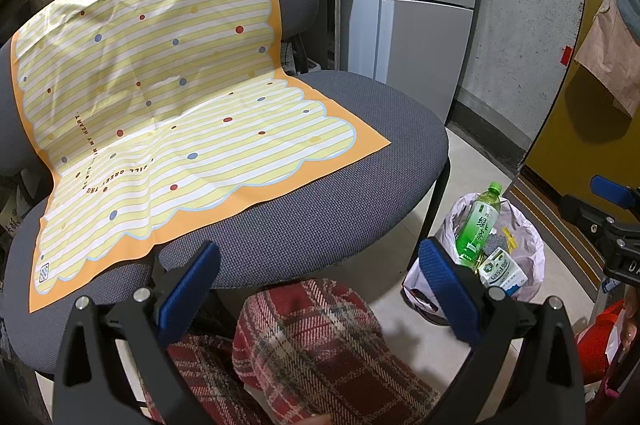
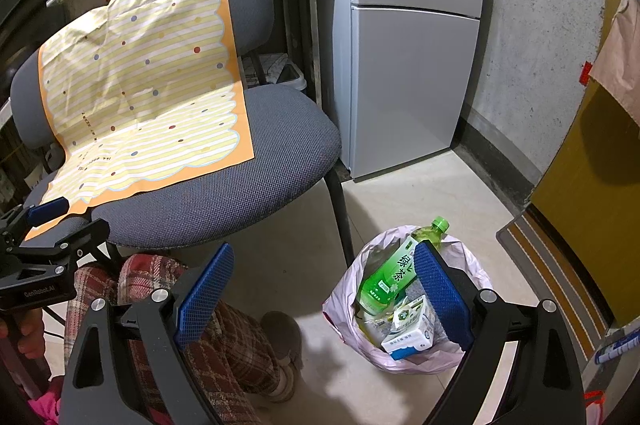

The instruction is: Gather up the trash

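Both grippers are spread wide with nothing in them; left gripper (image 1: 320, 289) hangs over the front edge of the grey chair (image 1: 320, 209), right gripper (image 2: 324, 301) above the floor; green bottle (image 2: 390, 275) and white carton (image 2: 408, 335) sit in the bagged bin (image 2: 404, 361) beside the chair leg; the striped cloth (image 1: 160, 97) lies bare.

Both grippers hang empty with jaws spread wide. The left gripper (image 1: 320, 289) sits low on the near left above the person's plaid-trousered knee (image 1: 316, 337). The right gripper (image 2: 324, 301) is held near right, level with it.
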